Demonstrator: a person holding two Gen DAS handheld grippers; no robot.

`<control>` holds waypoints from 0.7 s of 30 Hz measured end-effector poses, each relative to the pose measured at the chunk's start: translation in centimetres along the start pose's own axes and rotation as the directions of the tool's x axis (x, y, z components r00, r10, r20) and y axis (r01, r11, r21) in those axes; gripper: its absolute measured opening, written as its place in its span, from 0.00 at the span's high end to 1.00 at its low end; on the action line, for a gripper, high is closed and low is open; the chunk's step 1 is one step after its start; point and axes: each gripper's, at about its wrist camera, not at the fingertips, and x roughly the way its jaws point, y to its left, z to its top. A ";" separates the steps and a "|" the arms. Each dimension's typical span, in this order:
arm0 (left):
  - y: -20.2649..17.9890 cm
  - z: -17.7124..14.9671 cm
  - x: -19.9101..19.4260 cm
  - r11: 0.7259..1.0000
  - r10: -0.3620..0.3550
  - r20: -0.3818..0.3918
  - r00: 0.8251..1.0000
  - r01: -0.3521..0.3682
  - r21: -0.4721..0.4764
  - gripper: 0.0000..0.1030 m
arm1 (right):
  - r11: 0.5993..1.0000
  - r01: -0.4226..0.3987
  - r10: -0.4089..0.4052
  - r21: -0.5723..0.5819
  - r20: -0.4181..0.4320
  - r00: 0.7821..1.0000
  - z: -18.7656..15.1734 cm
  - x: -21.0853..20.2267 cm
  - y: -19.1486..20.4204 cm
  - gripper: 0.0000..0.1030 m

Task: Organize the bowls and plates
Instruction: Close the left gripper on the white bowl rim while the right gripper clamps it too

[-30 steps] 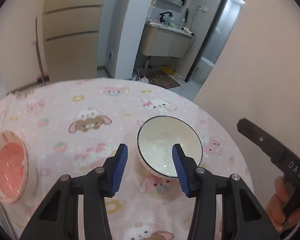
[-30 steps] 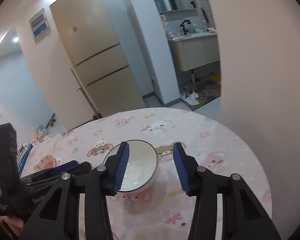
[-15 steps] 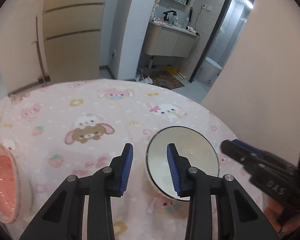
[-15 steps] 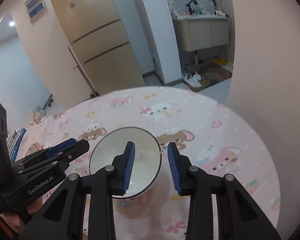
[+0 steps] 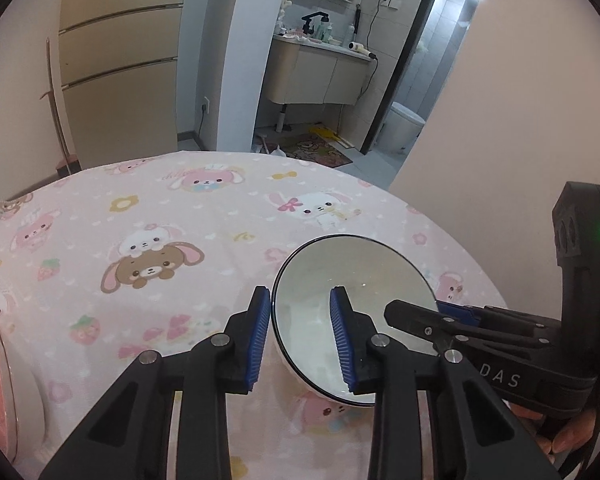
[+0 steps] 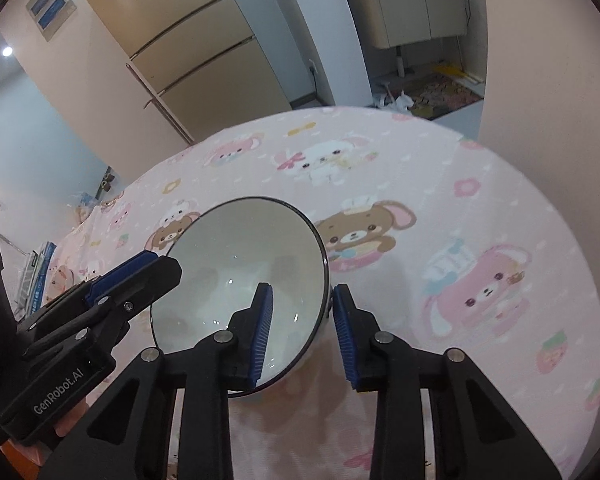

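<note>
White bowl (image 5: 352,312) sits low and centre-right on the pink tabletop (image 5: 140,240); the left gripper (image 5: 302,334) and right gripper (image 6: 300,330) straddle opposite rims, both closing, pads not yet pressing.

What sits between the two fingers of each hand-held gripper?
The white bowl's rim: its left edge within the closing left hand-held gripper in the left wrist view, its right edge within the closing right hand-held gripper in the right wrist view.

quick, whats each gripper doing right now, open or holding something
Left gripper: jaws closing astride the left rim of the white bowl, not yet gripping.
Right gripper: jaws closing astride the bowl's right rim, not yet gripping.
</note>
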 end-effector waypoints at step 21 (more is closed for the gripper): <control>1.3 -1.7 4.6 0.992 -0.090 -0.111 0.990 0.079 -0.102 0.68 | 0.970 -0.151 0.175 0.193 -0.112 0.978 -0.4 3.2 -2.9 0.76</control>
